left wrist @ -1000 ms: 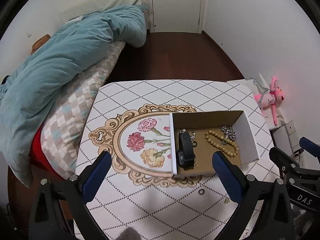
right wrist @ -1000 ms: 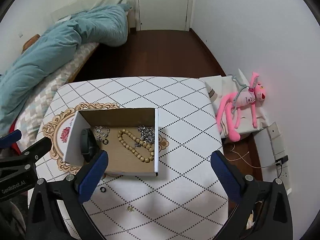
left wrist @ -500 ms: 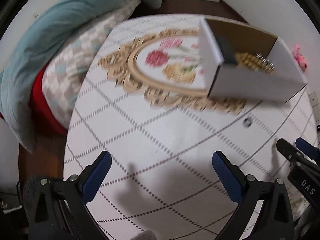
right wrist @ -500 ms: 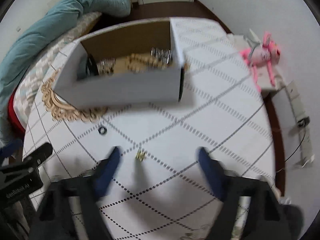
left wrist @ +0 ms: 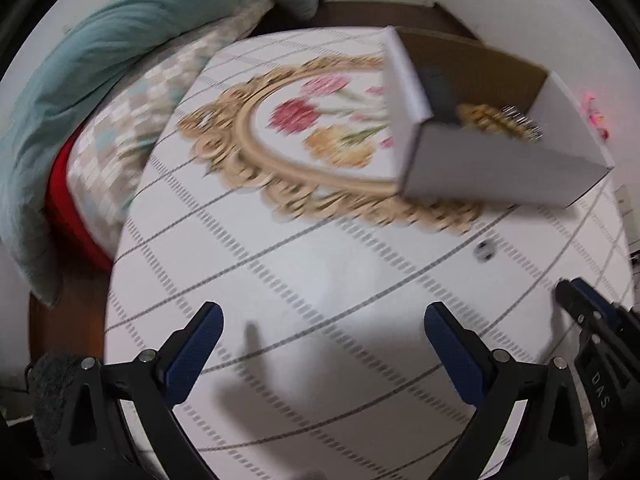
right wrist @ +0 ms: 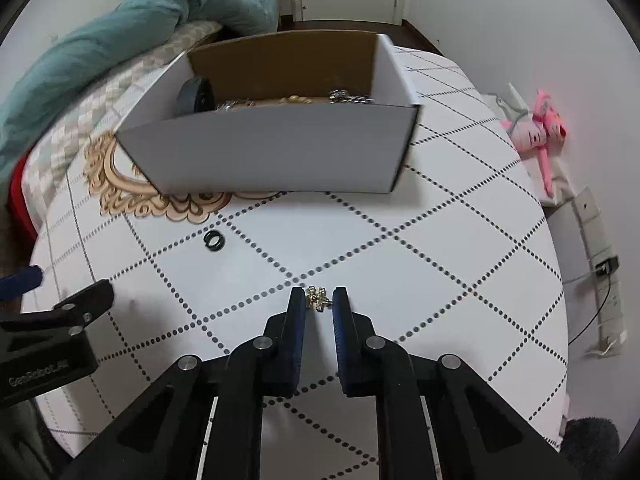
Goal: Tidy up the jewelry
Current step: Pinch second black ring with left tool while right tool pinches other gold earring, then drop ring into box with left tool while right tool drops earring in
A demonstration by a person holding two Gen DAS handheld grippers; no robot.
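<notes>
A white cardboard box with a brown inside stands on the table and holds a bead bracelet, chains and a dark watch. In the right wrist view my right gripper has its jaws nearly closed around a small gold earring on the tabletop, with a narrow gap left. A black ring lies to the left, in front of the box. In the blurred left wrist view my left gripper is wide open and empty above the table, and the box and the ring show too.
The white table has a dotted diamond pattern and a gold floral emblem. A bed with a teal duvet is on the left. A pink plush toy lies on the floor at the right.
Both grippers have dropped low toward the table. My right gripper's jaws have narrowed from wide open to a small gap around the gold earring. The left gripper has stayed open.
</notes>
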